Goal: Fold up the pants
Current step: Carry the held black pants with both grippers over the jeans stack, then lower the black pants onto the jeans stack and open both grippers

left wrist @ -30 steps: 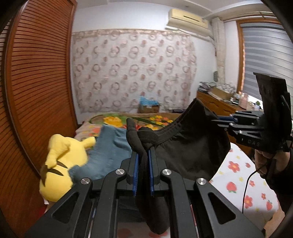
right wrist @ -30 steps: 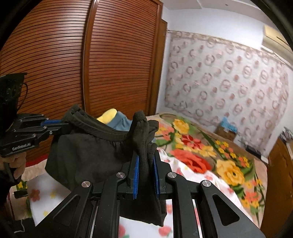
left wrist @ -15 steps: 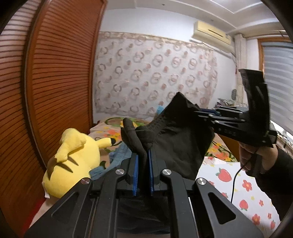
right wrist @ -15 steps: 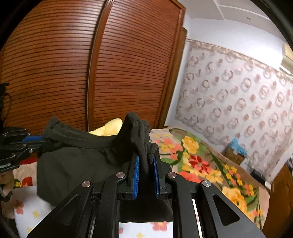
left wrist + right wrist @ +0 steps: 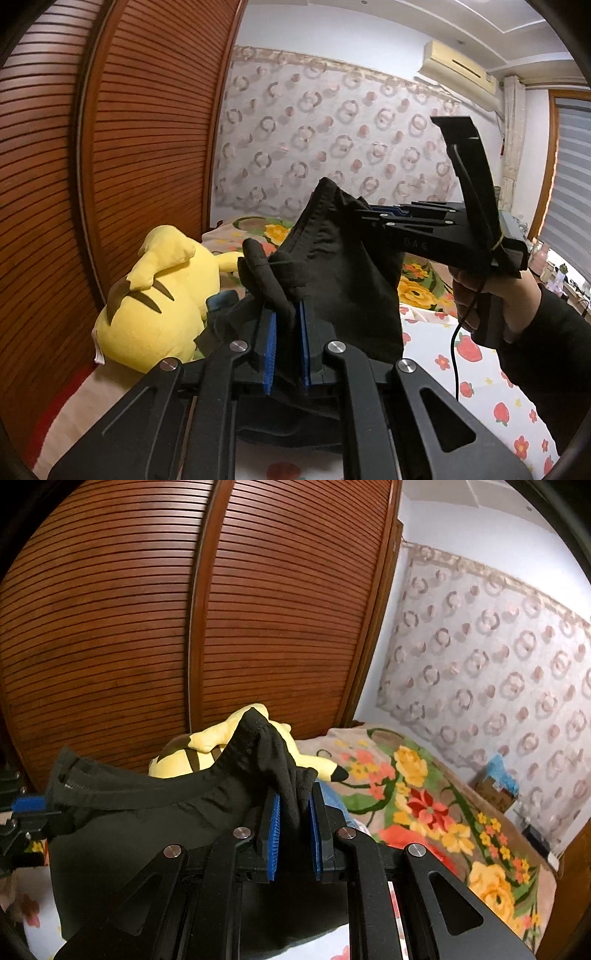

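The black pants (image 5: 343,288) hang in the air above the bed, held by the waistband between both grippers. My left gripper (image 5: 286,317) is shut on one bunched corner of the waistband. My right gripper (image 5: 294,801) is shut on the other corner; it also shows in the left wrist view (image 5: 369,216), higher and to the right. In the right wrist view the pants (image 5: 147,812) sag toward the left gripper (image 5: 40,812) at the left edge. The legs below are hidden.
A yellow plush toy (image 5: 155,306) lies at the bed's left side by the slatted wooden wardrobe (image 5: 110,166). Blue clothing (image 5: 221,299) lies beside it. A flowered blanket (image 5: 424,805) covers the far bed; a strawberry-print sheet (image 5: 480,376) covers the near part.
Both grippers have lifted the pants higher and tilted upward. The waistband is still held at both corners.
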The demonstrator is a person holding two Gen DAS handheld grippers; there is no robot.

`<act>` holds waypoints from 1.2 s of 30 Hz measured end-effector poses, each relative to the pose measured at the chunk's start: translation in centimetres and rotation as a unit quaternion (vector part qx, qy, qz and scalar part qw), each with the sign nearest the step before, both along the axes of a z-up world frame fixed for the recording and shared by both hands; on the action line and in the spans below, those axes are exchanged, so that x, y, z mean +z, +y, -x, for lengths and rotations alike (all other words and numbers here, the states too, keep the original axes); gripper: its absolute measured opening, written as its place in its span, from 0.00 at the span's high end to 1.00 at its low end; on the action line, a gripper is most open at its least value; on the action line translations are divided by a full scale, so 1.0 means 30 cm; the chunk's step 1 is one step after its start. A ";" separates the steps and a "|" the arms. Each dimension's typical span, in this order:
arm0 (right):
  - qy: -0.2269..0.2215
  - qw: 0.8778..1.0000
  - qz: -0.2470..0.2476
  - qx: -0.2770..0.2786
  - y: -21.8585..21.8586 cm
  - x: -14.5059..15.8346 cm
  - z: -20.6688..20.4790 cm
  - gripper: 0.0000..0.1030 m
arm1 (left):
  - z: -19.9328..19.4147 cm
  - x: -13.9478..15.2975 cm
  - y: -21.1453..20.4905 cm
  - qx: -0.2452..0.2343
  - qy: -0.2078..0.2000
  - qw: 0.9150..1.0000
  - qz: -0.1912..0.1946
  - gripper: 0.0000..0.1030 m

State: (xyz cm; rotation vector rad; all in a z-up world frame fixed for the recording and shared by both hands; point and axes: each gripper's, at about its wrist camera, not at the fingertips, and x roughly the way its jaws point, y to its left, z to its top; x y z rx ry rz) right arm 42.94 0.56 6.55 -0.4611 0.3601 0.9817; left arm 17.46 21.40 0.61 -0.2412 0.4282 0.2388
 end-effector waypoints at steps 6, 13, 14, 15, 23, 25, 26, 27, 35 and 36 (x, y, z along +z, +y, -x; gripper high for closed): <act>0.015 1.000 -0.008 -0.007 0.015 0.027 -0.011 0.86 | 0.001 0.002 -0.008 -0.003 0.004 1.000 -0.005 0.89; 0.033 0.999 -0.025 -0.022 -0.002 0.059 -0.006 0.64 | -0.001 0.003 -0.009 -0.003 0.012 1.000 -0.006 0.89; 0.033 0.999 -0.028 -0.024 -0.007 0.062 -0.003 0.64 | -0.001 0.003 -0.009 -0.003 0.013 1.000 -0.007 0.89; 0.035 0.999 -0.030 -0.023 -0.014 0.063 0.001 0.64 | 0.000 0.005 -0.011 -0.003 0.014 1.000 -0.009 0.89; 0.071 0.997 -0.013 -0.027 -0.037 -0.005 -0.010 0.64 | 0.002 0.001 -0.010 -0.003 0.019 1.000 -0.013 0.89; 0.080 0.996 -0.002 -0.040 -0.030 -0.027 -0.031 0.64 | 0.001 -0.009 -0.009 -0.001 0.026 1.000 -0.015 0.88; 0.085 0.995 0.004 -0.052 -0.023 -0.039 -0.047 0.64 | 0.001 -0.013 -0.006 0.000 0.031 0.999 -0.014 0.88; 0.090 0.994 0.010 -0.066 -0.019 -0.049 -0.062 0.64 | 0.003 -0.016 -0.006 -0.001 0.036 0.999 -0.012 0.88; 0.105 0.988 -0.005 -0.116 -0.019 0.028 -0.036 0.64 | 0.041 0.013 -0.039 -0.016 0.049 0.998 -0.034 0.83; 0.102 0.988 -0.009 -0.114 -0.024 0.043 -0.015 0.64 | 0.050 0.020 -0.043 -0.017 0.049 0.998 -0.035 0.81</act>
